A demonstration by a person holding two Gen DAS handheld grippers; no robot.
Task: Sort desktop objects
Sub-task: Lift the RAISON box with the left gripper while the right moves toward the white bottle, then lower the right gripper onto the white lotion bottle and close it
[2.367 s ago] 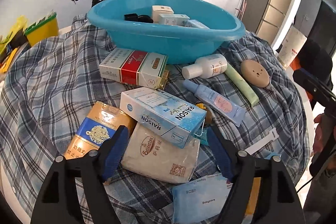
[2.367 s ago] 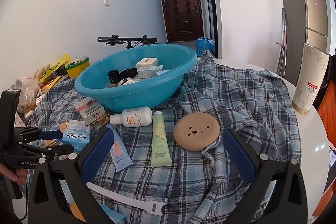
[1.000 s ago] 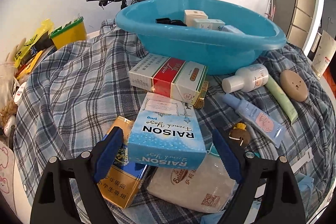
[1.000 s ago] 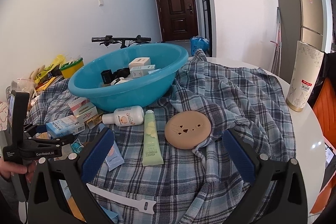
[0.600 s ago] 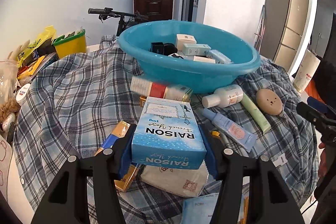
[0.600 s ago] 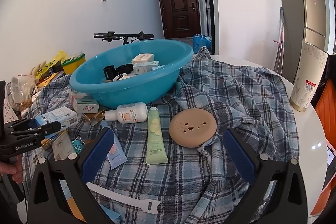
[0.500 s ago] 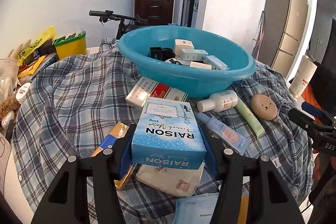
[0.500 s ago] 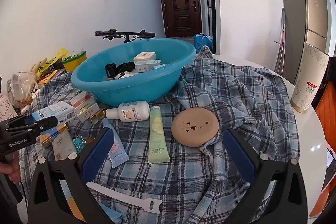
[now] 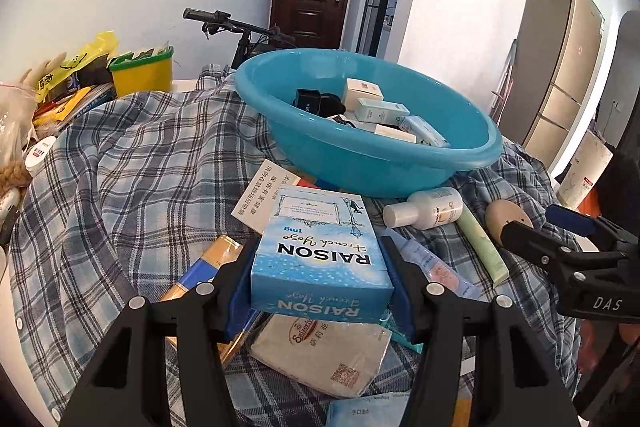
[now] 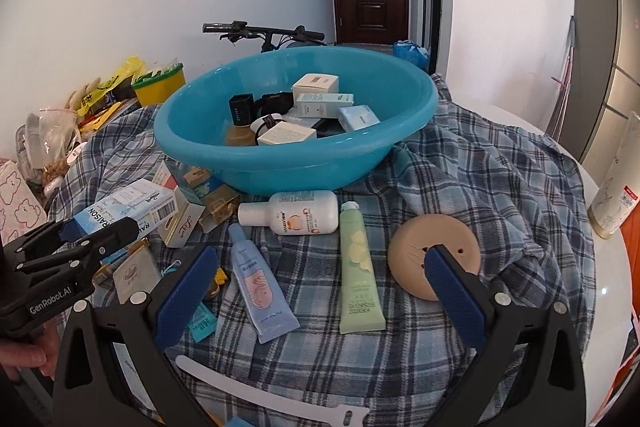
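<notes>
The blue RAISON box (image 9: 320, 255) sits clamped between the two blue pads of the left hand-held gripper (image 9: 320, 283), lifted clear of the plaid cloth (image 9: 132, 163) that covers the bench, with its printed top facing up and its far end toward the blue basin (image 9: 372, 163). Directly under the box lie a beige packet (image 9: 324, 359) and a gold and blue carton (image 9: 208, 267), and a white leaflet (image 9: 262, 195) shows just beyond it. The basin stands farther back on the cloth and holds several small white boxes (image 10: 316, 85) and a dark bottle (image 10: 240, 111). In front of the basin, a white bottle (image 10: 296, 213) lies on its side, a green tube (image 10: 358, 263) and a light blue tube (image 10: 260, 283) lie near it, and a round tan disc (image 10: 434, 249) rests to their right. The right hand-held gripper (image 10: 320, 299) hovers over these with its jaws spread wide and nothing between them; its right pad overlaps the disc in the right wrist view. A white strap (image 10: 272, 397) lies on the cloth nearest that camera.
</notes>
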